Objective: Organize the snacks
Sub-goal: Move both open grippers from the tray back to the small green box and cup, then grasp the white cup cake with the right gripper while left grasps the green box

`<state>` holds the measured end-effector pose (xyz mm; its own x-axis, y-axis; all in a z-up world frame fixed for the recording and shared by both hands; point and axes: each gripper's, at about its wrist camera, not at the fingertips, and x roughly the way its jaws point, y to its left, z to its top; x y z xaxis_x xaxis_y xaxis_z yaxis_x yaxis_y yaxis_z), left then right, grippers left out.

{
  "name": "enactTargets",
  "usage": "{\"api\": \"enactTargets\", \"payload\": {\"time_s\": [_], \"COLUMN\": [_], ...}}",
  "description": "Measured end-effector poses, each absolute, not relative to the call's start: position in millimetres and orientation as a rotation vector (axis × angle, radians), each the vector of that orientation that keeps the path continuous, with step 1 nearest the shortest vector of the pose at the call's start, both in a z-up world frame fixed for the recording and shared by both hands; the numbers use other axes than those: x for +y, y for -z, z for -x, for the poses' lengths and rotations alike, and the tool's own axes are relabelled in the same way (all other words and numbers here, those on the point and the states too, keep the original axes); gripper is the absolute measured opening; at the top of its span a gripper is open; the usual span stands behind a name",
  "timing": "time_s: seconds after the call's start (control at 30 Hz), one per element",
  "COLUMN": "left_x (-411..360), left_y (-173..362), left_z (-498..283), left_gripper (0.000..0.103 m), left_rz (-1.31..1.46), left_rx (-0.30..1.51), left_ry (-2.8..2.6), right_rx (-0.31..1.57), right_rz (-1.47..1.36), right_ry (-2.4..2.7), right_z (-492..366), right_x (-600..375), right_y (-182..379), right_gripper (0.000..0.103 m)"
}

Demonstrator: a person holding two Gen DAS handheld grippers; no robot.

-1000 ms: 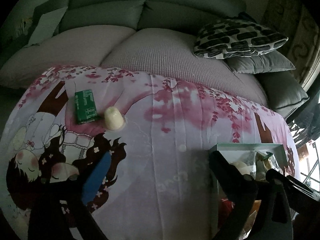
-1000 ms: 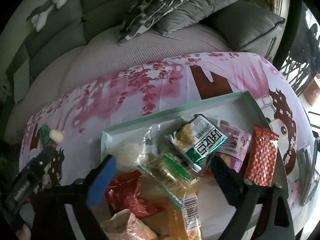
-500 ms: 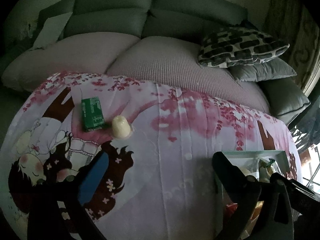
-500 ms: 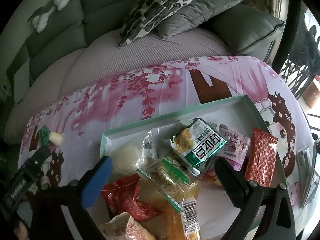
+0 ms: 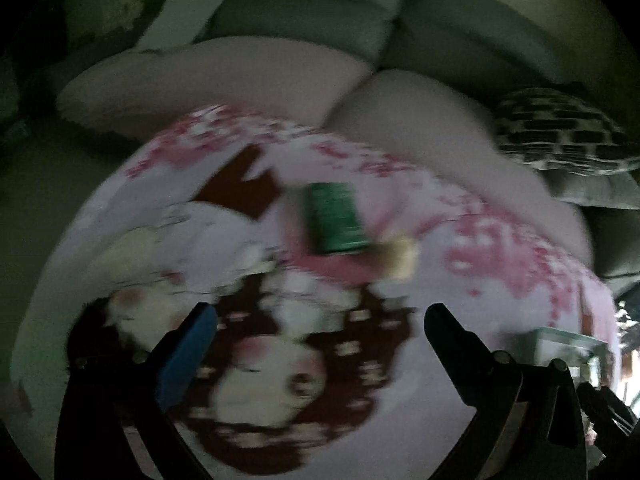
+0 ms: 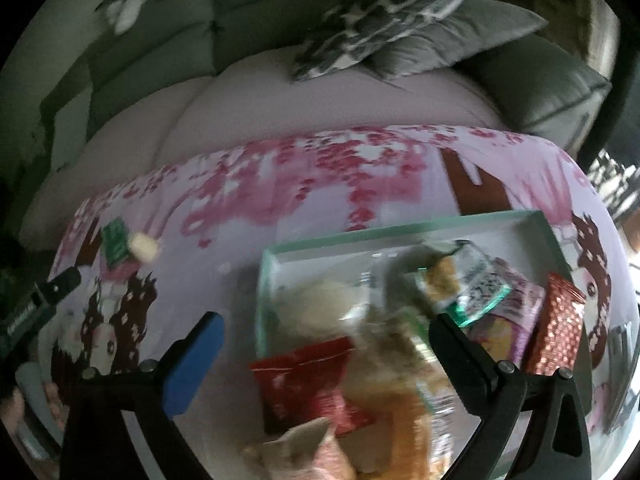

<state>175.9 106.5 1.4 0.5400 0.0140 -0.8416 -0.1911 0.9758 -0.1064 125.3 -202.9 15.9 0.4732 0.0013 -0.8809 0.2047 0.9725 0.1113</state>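
Both claws [image 5: 320, 320] [image 6: 326, 328] wide apart, empty.

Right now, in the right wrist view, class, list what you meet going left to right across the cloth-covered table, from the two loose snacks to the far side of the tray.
green packet → cream-coloured snack → left wall of the tray → red snack bag → green-and-white packet → pink packet → shiny red wrapper
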Motion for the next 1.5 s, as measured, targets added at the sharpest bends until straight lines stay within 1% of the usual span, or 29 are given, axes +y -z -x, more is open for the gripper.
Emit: {"api": "enactTargets", "payload": {"time_s": [0.2,0.43,0.77,1.03,1.2,1.3,1.5], "left_x": [145,150,144,161,167,173,176], "left_y": [4,7,20,28,33,39,47], "left_z": [-171,-174,-193,-211,-226,-233,-245], "left_gripper": [0.103,0.103,0.103,0.103,0.103,0.103,0.103], "left_rz": [0.19,0.203,0.223,0.299,0.308,0.362,0.38], "left_rx": [1.014,1.028,1.065,1.038,1.017,1.014,1.006], "left_ry": [-0.231,-0.214,-0.167,-0.185,-0.19,-0.18,-0.184], "right_rx": [1.052,1.018,1.055,1.08,1.072,1.058,1.064], "right_rz": [-0.146,-0.105,-0.055,0.012,0.035,0.069,0.108], "right_ry": [0.014,-0.048,-0.13,-0.168,-0.184,-0.2,-0.233], "right_z": [-127,-129,-164,-204,-223,-235,-254], "right_x": [-157,-127,-88,-56,-45,-35,-16], "right_y": [-18,-20,8,41,52,57,70], "right_gripper": [0.103,0.103,0.103,0.103,0.098,0.097,0.094]}}
